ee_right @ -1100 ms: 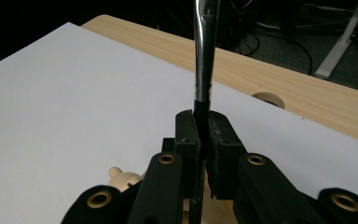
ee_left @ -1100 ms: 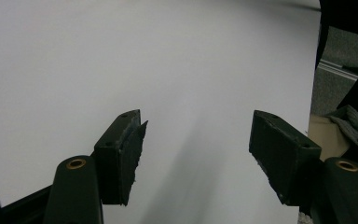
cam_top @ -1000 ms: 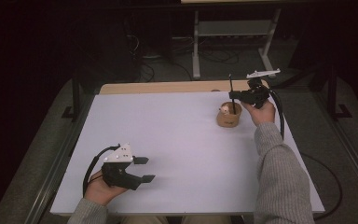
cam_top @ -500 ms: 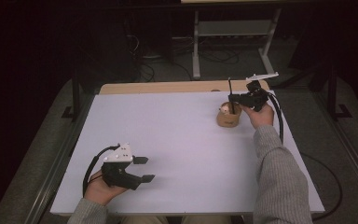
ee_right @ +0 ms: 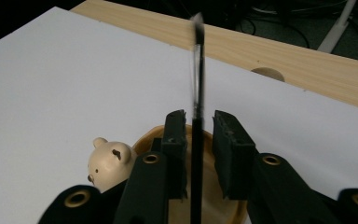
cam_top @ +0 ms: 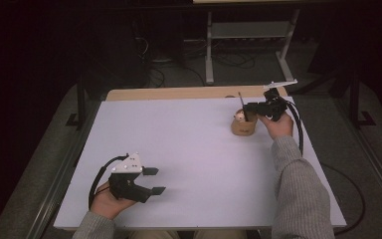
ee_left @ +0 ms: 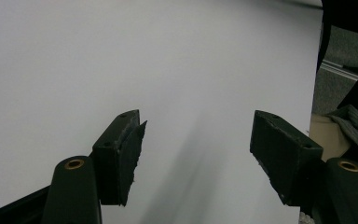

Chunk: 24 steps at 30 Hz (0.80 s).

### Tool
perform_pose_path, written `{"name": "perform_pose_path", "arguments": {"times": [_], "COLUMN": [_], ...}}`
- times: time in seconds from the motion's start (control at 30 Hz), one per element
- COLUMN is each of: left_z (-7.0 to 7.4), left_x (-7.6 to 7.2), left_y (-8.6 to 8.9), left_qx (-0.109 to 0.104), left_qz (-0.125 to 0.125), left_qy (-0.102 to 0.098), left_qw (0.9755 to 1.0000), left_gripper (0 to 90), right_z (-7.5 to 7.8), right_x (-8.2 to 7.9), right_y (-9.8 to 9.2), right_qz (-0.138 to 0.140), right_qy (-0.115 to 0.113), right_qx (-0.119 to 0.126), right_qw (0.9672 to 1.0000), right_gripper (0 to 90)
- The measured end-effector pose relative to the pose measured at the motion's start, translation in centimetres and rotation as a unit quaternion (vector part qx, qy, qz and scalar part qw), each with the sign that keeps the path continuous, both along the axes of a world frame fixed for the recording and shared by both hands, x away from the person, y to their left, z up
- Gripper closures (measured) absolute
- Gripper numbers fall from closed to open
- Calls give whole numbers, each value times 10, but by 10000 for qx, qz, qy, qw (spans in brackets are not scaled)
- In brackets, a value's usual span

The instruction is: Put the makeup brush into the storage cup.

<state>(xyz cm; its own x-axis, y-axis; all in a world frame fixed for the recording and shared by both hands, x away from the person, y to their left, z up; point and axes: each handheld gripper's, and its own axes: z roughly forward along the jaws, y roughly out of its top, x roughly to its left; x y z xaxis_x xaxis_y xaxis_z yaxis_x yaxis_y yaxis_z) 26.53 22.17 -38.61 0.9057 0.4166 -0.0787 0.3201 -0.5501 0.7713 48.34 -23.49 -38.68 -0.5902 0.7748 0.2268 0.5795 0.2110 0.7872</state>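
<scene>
A small wooden cup stands at the back right of the white table, with a pale bear head at its rim. A thin black stick rises out of the cup, leaning slightly. My right gripper is level with the stick, its jaws on either side with a narrow gap to each; it looks open. Near the front left edge my left gripper is held low over the bare table, open wide and with nothing in it.
A light wooden board runs along the table's far edge. Behind it are a metal stand and cables on the dark floor. A grey sleeve reaches along the table's right side.
The right gripper and the black stick have sunk a little, the stick going deeper into the cup. The left gripper has stayed put.
</scene>
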Motion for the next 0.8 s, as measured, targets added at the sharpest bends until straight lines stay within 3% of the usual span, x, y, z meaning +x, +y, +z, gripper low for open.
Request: {"name": "perform_pose_path", "arguments": {"times": [0.8], "left_z": [2], "left_x": [0], "left_y": [4], "left_qx": [-9], "left_qz": [153], "left_qy": [-61], "left_qw": [9999], "left_gripper": [312], "right_z": [17], "right_x": [-32], "right_y": [-14], "right_qz": [89], "right_qy": [-249], "right_qx": [147], "right_qw": [9995], "right_gripper": [603]}}
